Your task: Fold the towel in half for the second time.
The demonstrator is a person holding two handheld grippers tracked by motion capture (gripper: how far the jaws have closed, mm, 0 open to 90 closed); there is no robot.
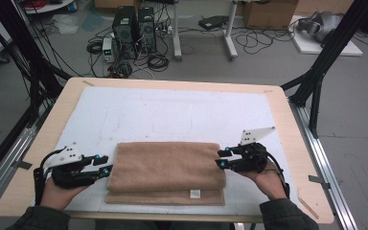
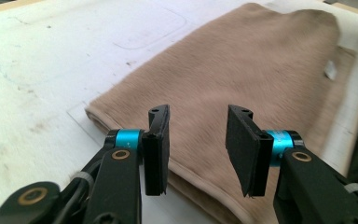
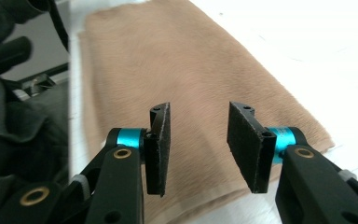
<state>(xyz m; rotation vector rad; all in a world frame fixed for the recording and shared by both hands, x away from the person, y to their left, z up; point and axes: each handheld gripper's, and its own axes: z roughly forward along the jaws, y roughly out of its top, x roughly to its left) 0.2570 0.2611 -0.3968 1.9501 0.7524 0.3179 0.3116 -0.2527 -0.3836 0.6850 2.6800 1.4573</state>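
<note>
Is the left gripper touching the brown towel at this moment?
Cannot tell. In the left gripper view, the open left gripper overlaps the towel, with no plain contact or gap.

A: Looked like a lab, right?
B: Yeah, computer towers (image 1: 134, 29) sat on a grey floor amid tangled cables (image 1: 258, 38), with a black frame (image 1: 326, 62) around the table (image 1: 287, 120).

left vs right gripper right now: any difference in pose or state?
The left gripper sits at the folded towel's left end; the right gripper sits at its right end. The left gripper lies slightly nearer the person, the right gripper slightly farther up the table. Both are open, jaws apart over the towel, gripping nothing.
</note>
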